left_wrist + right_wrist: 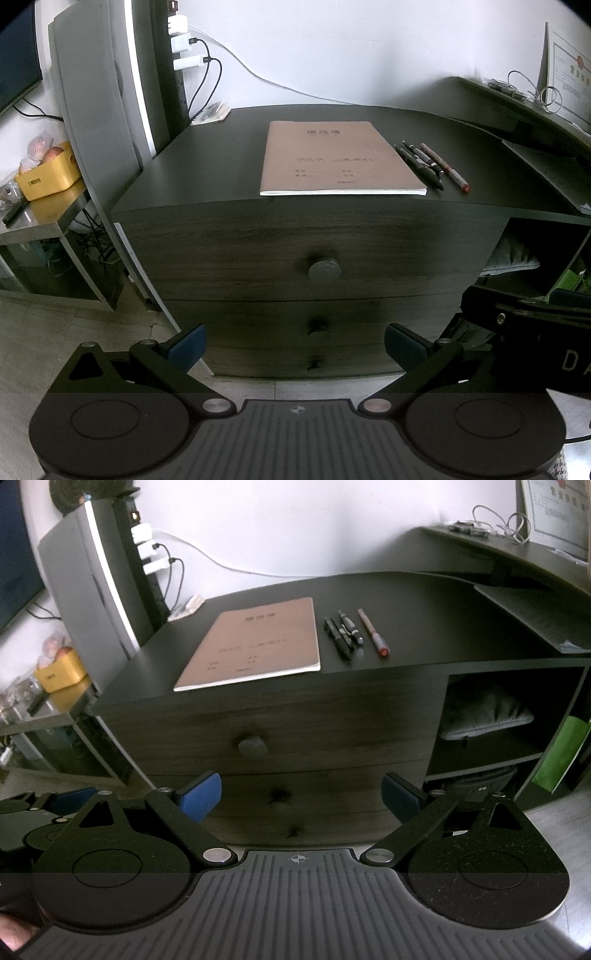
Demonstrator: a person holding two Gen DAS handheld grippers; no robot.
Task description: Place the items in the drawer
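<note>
Both tongs, left [294, 345] and right [301, 797], hang spread apart and empty before the dark wooden desk [207, 177]. Its top drawer's round knob [324, 268] looks rigid, easy to pinch. The thin brown notebook [332, 158] at the front edge looks floppy; the slim pens [430, 164] beside it may roll.

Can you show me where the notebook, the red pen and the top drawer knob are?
Notebook [334, 158]: left wrist view, middle of its brown cover.
Red pen [373, 633]: right wrist view, middle of its barrel.
Top knob [324, 269]: left wrist view, its round face.
</note>
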